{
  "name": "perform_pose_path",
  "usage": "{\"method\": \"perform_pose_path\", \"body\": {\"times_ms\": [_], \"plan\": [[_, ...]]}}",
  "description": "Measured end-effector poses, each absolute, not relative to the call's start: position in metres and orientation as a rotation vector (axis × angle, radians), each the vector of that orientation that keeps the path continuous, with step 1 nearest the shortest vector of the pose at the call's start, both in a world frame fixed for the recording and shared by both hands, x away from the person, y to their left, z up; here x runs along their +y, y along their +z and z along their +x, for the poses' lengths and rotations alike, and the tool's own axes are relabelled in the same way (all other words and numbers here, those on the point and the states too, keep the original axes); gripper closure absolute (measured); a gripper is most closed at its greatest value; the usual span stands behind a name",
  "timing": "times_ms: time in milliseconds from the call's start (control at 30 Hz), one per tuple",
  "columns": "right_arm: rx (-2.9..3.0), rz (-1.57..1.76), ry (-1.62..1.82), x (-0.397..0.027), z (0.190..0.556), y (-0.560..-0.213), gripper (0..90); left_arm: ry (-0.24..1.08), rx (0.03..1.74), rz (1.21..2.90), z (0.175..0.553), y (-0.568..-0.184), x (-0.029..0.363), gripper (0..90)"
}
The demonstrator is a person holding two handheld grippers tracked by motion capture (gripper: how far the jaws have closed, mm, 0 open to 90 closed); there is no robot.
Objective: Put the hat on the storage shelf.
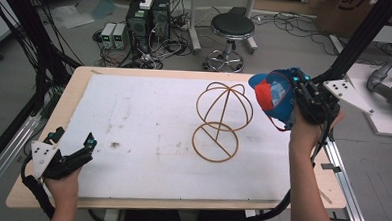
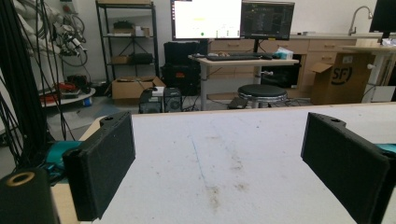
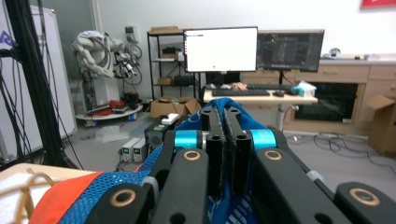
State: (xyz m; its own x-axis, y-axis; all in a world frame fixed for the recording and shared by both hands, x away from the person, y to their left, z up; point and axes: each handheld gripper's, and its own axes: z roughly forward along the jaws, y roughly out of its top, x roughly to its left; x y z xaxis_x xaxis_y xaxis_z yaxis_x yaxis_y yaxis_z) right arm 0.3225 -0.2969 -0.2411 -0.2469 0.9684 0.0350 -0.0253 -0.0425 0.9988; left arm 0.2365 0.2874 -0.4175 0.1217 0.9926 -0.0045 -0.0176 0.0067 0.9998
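Right gripper [image 1: 299,95] jaws pinch blue mesh cap with red-orange panel [image 1: 274,98], wooden wire-frame stand [image 1: 222,121] beside it; left gripper [image 1: 85,146] jaws spread, empty.

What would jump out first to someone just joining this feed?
The blue and red cap, pinched in the right gripper and held up above the table's right far edge. Next, the gold wire stand, upright on the white tabletop just left of the cap. The left gripper rests open at the near left corner.
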Motion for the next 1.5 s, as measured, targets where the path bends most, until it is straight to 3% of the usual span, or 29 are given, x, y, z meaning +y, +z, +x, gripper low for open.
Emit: {"method": "perform_pose_path", "body": {"times_ms": [400, 800, 1500], "plan": [[1.318, 0.985, 1.497, -0.270, 0.319, -0.217, 89.3, 1.121, 1.112, 1.239, 0.237, -0.417, 0.288, 10.2], [1.326, 0.936, 1.583, -0.237, 0.319, -0.213, 89.3, 1.123, 1.113, 1.237, 0.236, -0.417, 0.289, 10.2], [1.480, 0.883, 1.558, -0.189, 0.318, -0.258, 89.0, 1.120, 1.121, 1.226, 0.236, -0.418, 0.292, 10.2]]}}
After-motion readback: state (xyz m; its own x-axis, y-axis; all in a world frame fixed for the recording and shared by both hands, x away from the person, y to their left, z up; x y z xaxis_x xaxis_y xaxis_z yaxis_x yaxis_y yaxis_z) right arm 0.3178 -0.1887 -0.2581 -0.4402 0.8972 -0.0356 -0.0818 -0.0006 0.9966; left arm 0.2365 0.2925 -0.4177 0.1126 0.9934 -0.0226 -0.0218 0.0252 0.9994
